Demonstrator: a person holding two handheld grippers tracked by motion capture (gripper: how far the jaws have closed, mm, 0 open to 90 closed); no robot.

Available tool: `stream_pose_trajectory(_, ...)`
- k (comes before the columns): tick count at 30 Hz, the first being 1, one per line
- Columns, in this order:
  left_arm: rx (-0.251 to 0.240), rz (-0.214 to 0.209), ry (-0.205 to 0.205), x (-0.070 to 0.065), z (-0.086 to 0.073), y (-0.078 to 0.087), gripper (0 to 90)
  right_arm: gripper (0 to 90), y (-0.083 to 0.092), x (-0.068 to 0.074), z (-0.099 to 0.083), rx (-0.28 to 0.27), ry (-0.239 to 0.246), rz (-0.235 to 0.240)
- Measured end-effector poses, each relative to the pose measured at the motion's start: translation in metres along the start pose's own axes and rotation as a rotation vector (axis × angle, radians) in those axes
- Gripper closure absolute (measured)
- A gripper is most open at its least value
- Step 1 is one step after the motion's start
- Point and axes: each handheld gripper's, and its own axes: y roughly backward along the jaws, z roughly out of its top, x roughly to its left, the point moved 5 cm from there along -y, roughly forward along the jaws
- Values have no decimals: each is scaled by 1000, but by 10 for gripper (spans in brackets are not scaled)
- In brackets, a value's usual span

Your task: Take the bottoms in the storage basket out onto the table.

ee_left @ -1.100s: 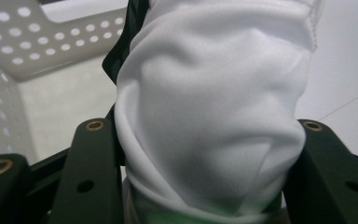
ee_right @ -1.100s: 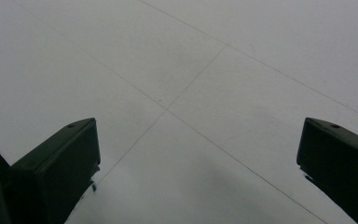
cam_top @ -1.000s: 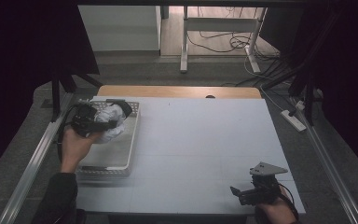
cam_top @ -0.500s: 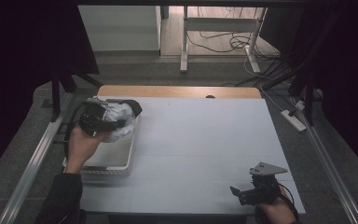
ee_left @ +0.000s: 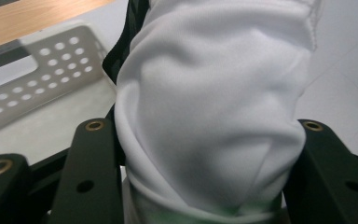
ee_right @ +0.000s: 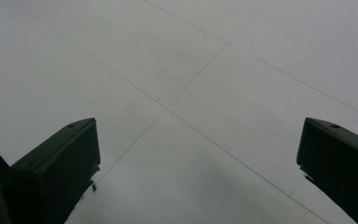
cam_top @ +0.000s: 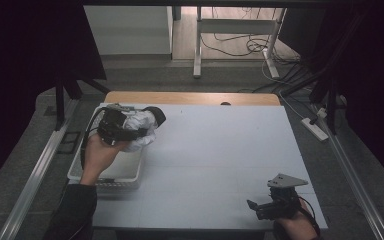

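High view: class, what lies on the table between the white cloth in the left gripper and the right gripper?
Nothing: the high view shows bare table between the cloth and the right gripper.

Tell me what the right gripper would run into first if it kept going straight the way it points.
Probably the bare white table top. The right gripper has its jaws open and angled down at it, with nothing else in that line.

Grey floor (cam_top: 145, 75) lying dim beyond the desk (cam_top: 220, 165). Dark curtains (cam_top: 25, 55) hanging both sides. Cables (cam_top: 230, 45) trailing around white frame legs (cam_top: 198, 50); power strip (cam_top: 316, 129) sitting right.
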Motion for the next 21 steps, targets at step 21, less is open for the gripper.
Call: stream_pose_trajectory(21, 48, -69, -83, -39, 19, -37, 484, 0, 0, 0, 0, 4, 3, 0)
